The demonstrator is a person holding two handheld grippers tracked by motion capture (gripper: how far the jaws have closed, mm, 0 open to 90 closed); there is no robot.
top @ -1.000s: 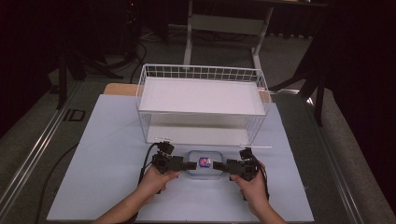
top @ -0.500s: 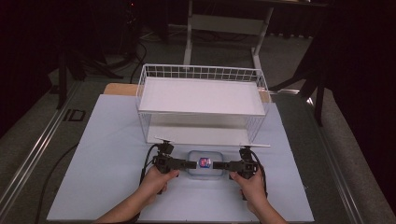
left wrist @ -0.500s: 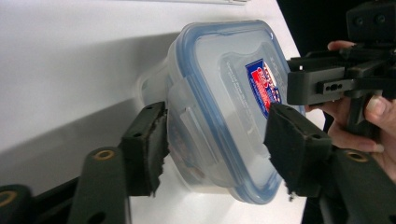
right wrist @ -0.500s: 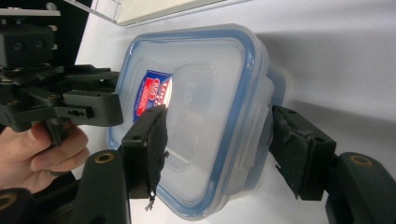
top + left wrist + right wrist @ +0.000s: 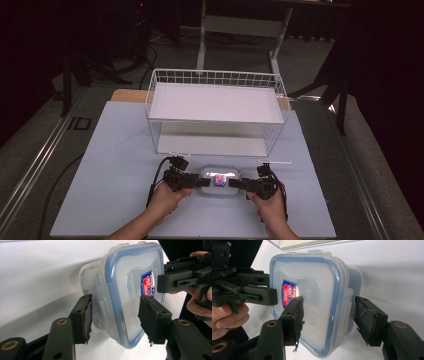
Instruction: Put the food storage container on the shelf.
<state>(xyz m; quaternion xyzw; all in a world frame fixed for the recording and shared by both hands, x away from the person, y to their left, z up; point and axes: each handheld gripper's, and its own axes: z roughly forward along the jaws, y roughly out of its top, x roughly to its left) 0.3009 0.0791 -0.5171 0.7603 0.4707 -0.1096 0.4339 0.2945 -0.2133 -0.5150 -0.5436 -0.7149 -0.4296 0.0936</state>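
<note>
A clear plastic container (image 5: 219, 181) with a blue-rimmed snap lid and a red and blue label (image 5: 148, 283) sits on the pale blue table mat (image 5: 115, 150), just in front of the white wire basket (image 5: 216, 111) and between the two grippers. The left gripper (image 5: 199, 182) reaches in from one short end and the right gripper (image 5: 236, 184) from the other, each held level in a hand. In the left gripper view the jaws have just been closing around the end of the container, one pad (image 5: 85, 317) at its base side, the other over the lid; both look to be touching it. In the right gripper view the jaws have likewise been closing on the opposite end, pads (image 5: 296, 319) against lid and side clasp
</note>
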